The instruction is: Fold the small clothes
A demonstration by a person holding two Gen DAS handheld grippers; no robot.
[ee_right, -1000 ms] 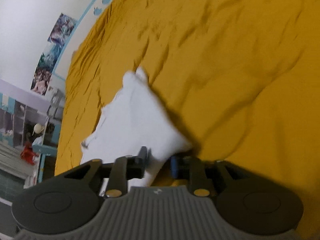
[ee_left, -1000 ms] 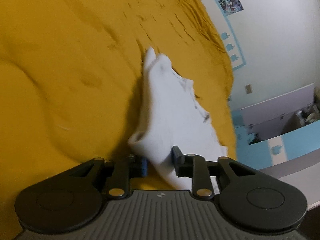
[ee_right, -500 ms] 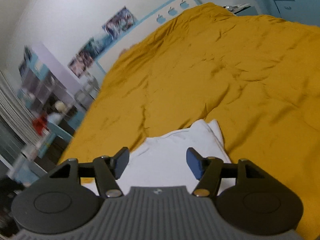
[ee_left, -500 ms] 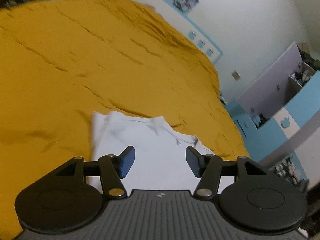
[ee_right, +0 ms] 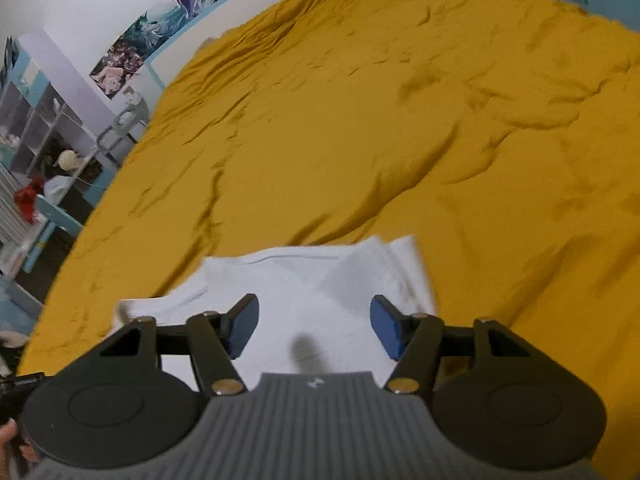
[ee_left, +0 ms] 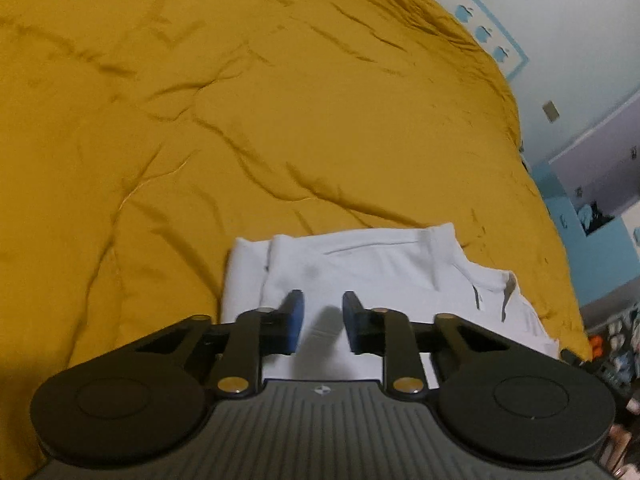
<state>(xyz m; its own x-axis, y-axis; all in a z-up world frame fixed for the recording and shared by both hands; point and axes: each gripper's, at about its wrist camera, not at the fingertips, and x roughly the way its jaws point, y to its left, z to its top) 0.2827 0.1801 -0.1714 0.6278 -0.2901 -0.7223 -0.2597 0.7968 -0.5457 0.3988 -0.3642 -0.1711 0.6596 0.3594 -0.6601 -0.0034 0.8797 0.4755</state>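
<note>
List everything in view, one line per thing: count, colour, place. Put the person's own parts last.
garment: one, white, partly folded, lying flat on the bedspread just ahead of both grippers
bedspread: one, mustard yellow, wrinkled, covering the bed and filling most of both views
posters: a few, blue-toned pictures, on the white wall beyond the bed
apple shapes: a few, light blue, in a row along the wall trim
shelves: one unit, pale purple, cluttered, at the left edge of the right wrist view
left gripper: one, black with blue pads, jaws closing, over the garment with nothing between the pads
right gripper: one, black with blue pads, jaws closing, over the garment with nothing between the pads
</note>
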